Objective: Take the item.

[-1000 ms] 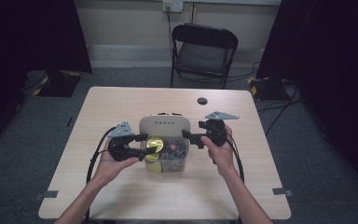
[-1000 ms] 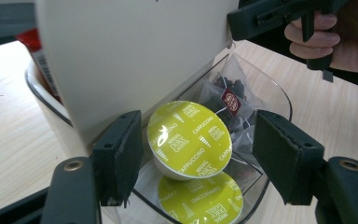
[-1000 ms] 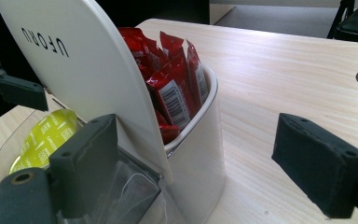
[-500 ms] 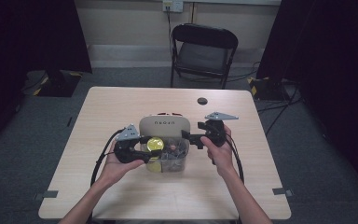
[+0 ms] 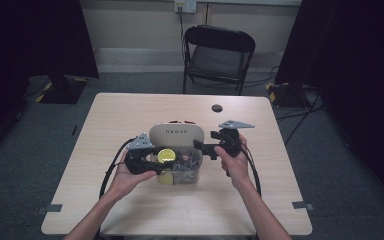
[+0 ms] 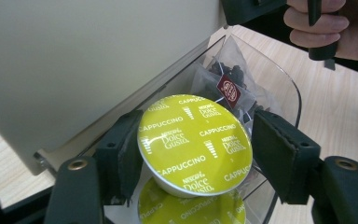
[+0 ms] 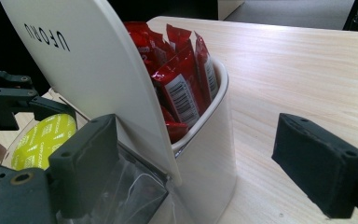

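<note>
A yellow-green Dolce Gusto capsule sits between the pads of my left gripper, which is shut on it; the jaws have just been closing. It hangs above a second capsule in a clear bin that also holds tea bags. In the high view the left gripper and its capsule are at the bin's left end. My right gripper stands open, its jaws astride the white canister and the raised lid. Red sachets fill the canister.
The organiser sits mid-table. A small black round object lies behind it. A black folding chair stands beyond the far edge. Cables trail from both grippers toward the near edge.
My left gripper has shifted slightly right and toward the near side with the capsule between its jaws. The right gripper has stayed put.
</note>
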Demonstrator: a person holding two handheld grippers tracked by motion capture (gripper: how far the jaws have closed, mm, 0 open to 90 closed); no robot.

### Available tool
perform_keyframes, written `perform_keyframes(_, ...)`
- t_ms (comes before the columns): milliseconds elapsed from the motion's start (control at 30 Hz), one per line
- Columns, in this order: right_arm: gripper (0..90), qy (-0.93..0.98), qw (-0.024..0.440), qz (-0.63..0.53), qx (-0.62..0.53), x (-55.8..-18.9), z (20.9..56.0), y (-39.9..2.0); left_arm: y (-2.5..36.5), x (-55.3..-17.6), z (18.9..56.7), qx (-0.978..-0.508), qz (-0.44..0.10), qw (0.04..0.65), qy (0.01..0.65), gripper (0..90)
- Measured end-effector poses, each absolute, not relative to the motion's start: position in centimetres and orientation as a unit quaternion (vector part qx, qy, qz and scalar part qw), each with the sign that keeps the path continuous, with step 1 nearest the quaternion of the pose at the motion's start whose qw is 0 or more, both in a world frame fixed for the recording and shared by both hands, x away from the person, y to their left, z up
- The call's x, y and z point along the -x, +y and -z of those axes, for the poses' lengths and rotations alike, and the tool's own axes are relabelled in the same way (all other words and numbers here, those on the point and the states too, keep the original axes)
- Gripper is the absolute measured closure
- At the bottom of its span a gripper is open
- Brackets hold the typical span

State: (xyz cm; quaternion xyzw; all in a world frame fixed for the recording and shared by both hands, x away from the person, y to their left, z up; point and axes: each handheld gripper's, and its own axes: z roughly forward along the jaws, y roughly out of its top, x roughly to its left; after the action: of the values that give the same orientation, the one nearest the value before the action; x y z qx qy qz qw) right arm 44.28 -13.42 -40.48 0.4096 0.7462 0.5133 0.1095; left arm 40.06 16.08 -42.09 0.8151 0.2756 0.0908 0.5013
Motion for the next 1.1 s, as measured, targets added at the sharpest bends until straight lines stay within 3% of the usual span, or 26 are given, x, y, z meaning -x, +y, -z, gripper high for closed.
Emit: perform_keyframes(1100,14.1,0.752,0.114,-0.508,-0.405,-44.23,40.54,-13.05,16.49,-39.44,41.16,-0.806,-0.076,0.517,0.278,38.8)
